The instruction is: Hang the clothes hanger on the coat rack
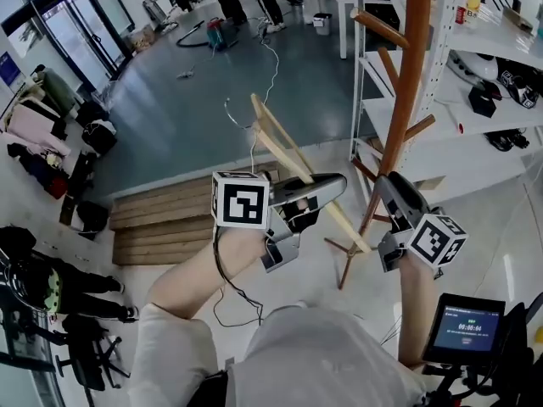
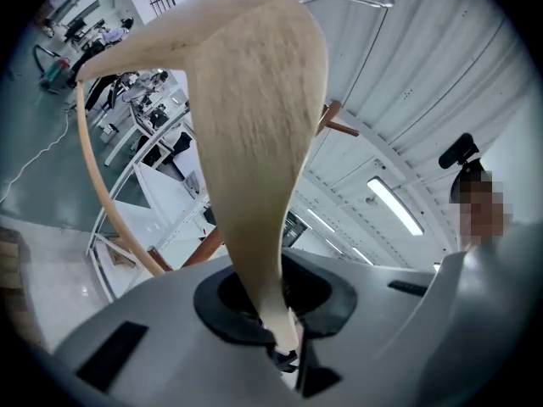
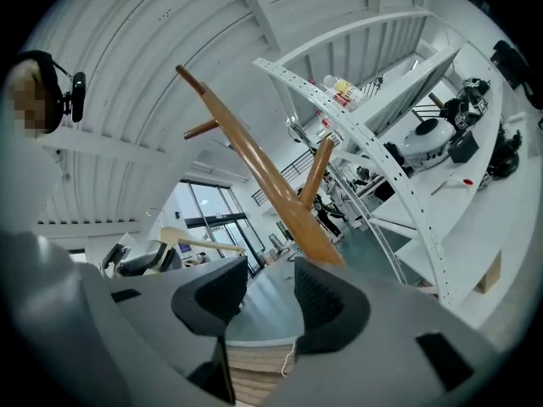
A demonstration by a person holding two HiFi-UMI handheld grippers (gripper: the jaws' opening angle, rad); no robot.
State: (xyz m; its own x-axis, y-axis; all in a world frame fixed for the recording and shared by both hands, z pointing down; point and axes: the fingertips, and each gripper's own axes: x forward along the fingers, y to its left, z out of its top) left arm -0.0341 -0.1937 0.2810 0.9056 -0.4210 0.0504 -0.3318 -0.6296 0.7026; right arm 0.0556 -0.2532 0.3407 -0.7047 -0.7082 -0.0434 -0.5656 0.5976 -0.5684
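Note:
A pale wooden clothes hanger is held up in the air, and my left gripper is shut on one end of it. In the left gripper view the hanger's arm rises from between the jaws and fills the middle, with its thin lower bar curving at the left. The brown wooden coat rack stands just right of the hanger, pegs sticking out. My right gripper is beside the rack's pole, lower down. Its jaws stand open and hold nothing, with the coat rack ahead.
A white shelving unit with helmets and shoes stands behind the rack. Wooden steps lie on the floor at the left. A small screen is at the lower right. Bags line the far left; people stand far back.

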